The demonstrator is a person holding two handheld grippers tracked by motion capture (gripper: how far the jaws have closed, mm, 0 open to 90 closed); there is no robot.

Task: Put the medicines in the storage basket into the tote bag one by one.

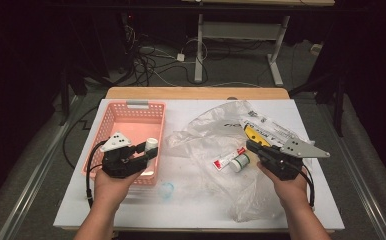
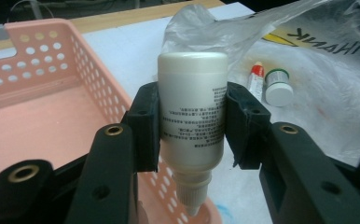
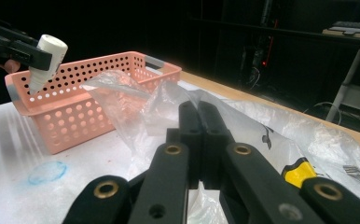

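Left gripper (image 1: 148,150) pinched a white bottle (image 2: 192,112) across its middle, cap end pointing down, above the near right corner of the pink basket (image 1: 112,120). In the right gripper view the bottle's tip hung just over the basket's rim. Right gripper (image 3: 199,126) had its jaws pressed together on the clear plastic bag (image 1: 206,132), which lay crumpled on the right of the tabletop (image 1: 131,207).

Risks, as judged:
- The bottle sat over the rim, not the basket's floor. Released here, it could strike the edge and tumble out onto the tabletop, towards the small blue-tinted cap (image 1: 166,189) lying near the basket.
- The bottle was smooth and rounded, held at two narrow contacts; it could twist or slide in the jaws if the hand tilted.
- The red-and-white tube (image 1: 228,159) and small green-rimmed jar (image 1: 240,161) rested inside the bag. A tug by the right gripper could roll them out.
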